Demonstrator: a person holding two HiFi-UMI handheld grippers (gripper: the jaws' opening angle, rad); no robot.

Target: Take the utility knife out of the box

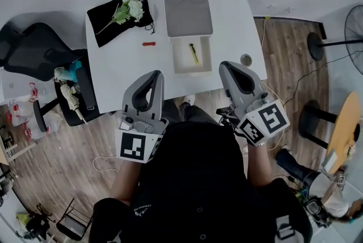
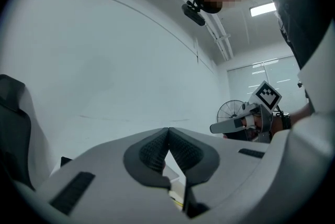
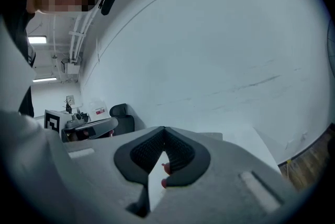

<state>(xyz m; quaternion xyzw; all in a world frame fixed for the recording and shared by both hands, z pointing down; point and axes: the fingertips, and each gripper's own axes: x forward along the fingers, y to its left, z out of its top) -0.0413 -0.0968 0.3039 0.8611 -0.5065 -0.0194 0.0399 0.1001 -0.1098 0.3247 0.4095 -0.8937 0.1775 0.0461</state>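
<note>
The white tabletop [image 1: 113,77] has lots of bare room at its front left. The box [image 1: 174,55] sits close to the front edge, in the middle. It is a small white tray with straight, thin walls and an open top. Its flat grey lid [image 1: 188,11] (a square with round corners) lies just behind it, touching or almost touching.

The utility knife [image 1: 194,53] lies flat inside the box. It is thin and yellow with a dark part. Its long side runs from the back of the tabletop toward the person, tipped a little to the right at the near end. It is too small to tell which end has the blade.

A soft black bag [image 1: 108,23] with white flowers [image 1: 131,6] on it lies at the back left. A little red thing [image 1: 148,43] lies between the bag and the box.

The left gripper [image 1: 155,75] and the right gripper [image 1: 226,67] hang at the front edge, one on each side of the box. Each one's jaws are closed tip to tip, with nothing between them.
</note>
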